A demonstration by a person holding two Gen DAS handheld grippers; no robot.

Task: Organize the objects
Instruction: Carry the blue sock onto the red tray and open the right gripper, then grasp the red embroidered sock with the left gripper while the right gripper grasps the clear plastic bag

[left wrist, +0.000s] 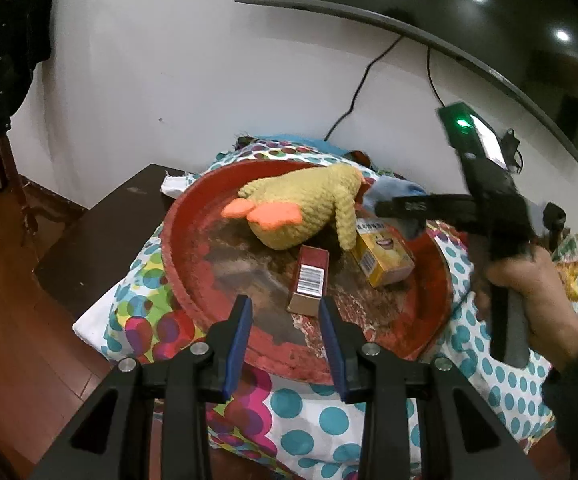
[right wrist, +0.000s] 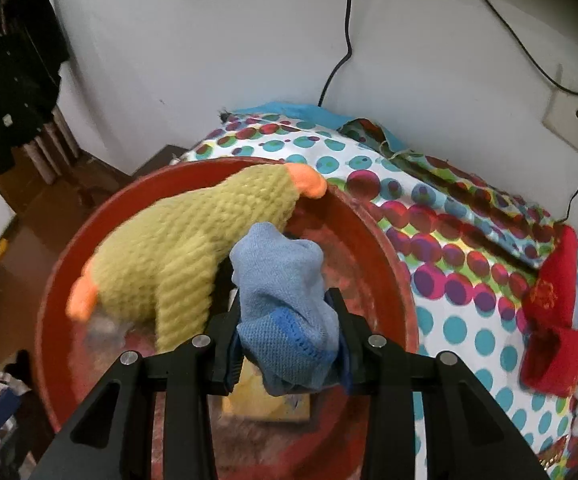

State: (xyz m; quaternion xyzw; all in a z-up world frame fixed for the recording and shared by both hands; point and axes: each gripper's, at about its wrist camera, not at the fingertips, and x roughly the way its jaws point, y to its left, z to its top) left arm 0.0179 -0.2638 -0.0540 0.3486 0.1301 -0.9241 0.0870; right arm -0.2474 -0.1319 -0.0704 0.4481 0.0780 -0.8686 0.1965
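Holding a blue sock over the red tray, the right gripper has its fingers pinching the cloth.
The left gripper hovers with fingers spread just before a red box; a knitted yellow toy and yellow box lie in the tray on the dotted cloth.

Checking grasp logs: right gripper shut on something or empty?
Shut on the blue sock: the right gripper has it bunched between both fingers, above the red tray.
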